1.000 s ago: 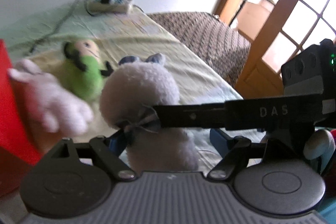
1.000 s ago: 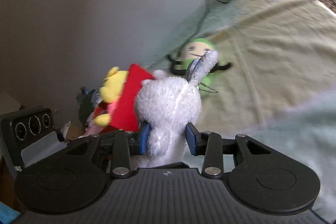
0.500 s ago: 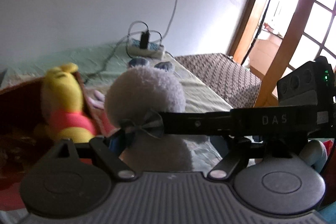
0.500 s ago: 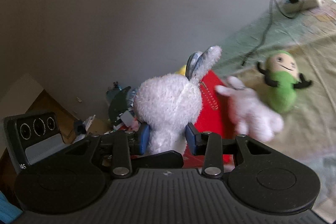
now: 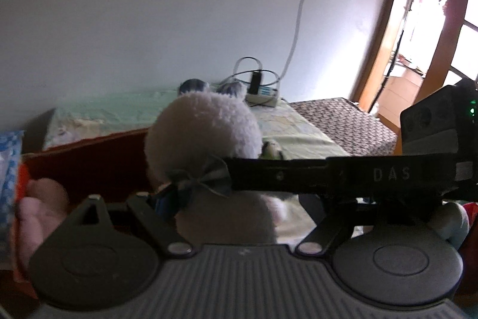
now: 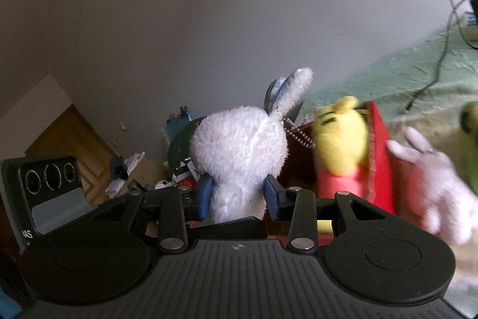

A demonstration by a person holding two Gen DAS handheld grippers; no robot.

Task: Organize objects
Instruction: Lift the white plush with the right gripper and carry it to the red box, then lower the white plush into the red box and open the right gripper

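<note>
Compared with half a second ago, the left wrist view has tipped so that more wall fills the top and the power strip (image 5: 263, 96) sits lower and nearer the middle; the yellow bear that stood at the left is gone from this view, and only a blurred pink plush (image 5: 41, 208) shows at the left edge in front of the red box (image 5: 86, 166). In that view the white plush rabbit (image 5: 203, 136) stands upright, its long axis vertical, its head up and its back to the camera, a grey bow at its neck. The right gripper (image 5: 233, 178) reaches across from the right and meets the rabbit at the bow. Of the left gripper (image 5: 236, 205) one blue pad shows beside the rabbit's left flank, but I cannot tell whether its fingers press on the toy. In the right wrist view the right gripper (image 6: 239, 196) is clamped on the rabbit (image 6: 239, 148), a blue pad on either side of its body; the rabbit stands upright with one ear slanting up to the right. Since the earlier frame the box (image 6: 381, 157) has slid rightward, and the yellow bear (image 6: 340, 139) now shows clearly inside it, just right of the rabbit, with a pale pink plush (image 6: 433, 187) beside the box.
</note>
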